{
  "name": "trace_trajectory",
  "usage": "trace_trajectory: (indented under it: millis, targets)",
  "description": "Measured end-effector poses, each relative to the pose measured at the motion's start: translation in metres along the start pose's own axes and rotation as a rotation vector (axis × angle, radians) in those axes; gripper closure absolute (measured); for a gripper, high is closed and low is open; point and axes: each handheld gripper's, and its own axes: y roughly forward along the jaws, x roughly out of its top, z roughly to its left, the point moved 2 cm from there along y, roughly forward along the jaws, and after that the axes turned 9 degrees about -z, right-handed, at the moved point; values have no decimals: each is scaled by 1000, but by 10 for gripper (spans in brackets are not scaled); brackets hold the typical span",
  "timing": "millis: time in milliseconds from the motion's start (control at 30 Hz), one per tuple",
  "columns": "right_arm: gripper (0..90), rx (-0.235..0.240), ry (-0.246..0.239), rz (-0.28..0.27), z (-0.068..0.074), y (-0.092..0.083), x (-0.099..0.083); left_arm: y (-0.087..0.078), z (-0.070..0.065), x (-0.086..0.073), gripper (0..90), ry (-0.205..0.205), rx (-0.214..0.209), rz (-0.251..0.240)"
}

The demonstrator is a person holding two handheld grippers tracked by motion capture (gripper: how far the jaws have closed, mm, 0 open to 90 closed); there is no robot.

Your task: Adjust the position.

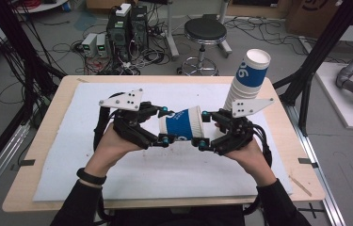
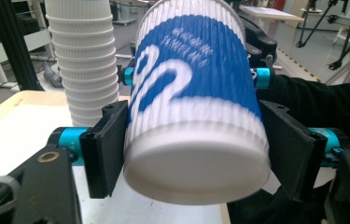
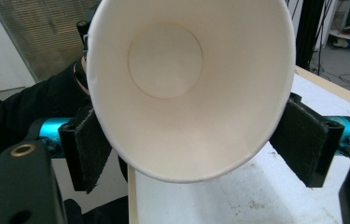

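While both grippers pinch the cup (image 1: 182,128), I see its axis level, mouth toward right gripper (image 1: 210,130), base at left gripper (image 1: 165,125).

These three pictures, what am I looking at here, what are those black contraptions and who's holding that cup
A person sits at a table covered by a white mat, holding a hand-operated tool with two black jaws in each hand. The wide picture is taken from above and behind them. The other two come from small cameras riding on each tool, looking along its jaws.

Between the tools, lifted off the mat, is a blue and white paper cup lying sideways. The left gripper has its jaws on either side of the cup's base end; its own view shows the closed bottom. The right gripper is at the open rim, so its view looks into the cup. Whether each pad truly presses is hard to tell.

A tall stack of cups stands at the table's far right.
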Motion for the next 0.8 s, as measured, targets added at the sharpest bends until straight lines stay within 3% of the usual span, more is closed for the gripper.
trace_trajectory:
  millis: [133,300,467,633,800]
  targets:
    - [235,-3,4,-2,-1,1,-1,4,0,-1,264,-20,-20,-1]
    - [259,-17,4,-4,-4,1,-6,7,1,-2,307,-3,35,17]
    - [263,-40,-4,-19,-4,1,-5,5,0,-1,299,18,53,35]
    - [265,-44,-11,-29,-4,-3,-3,0,2,-1,242,4,69,25]
    - [267,-39,-19,-24,-4,-5,-2,2,5,-4,202,-38,53,60]
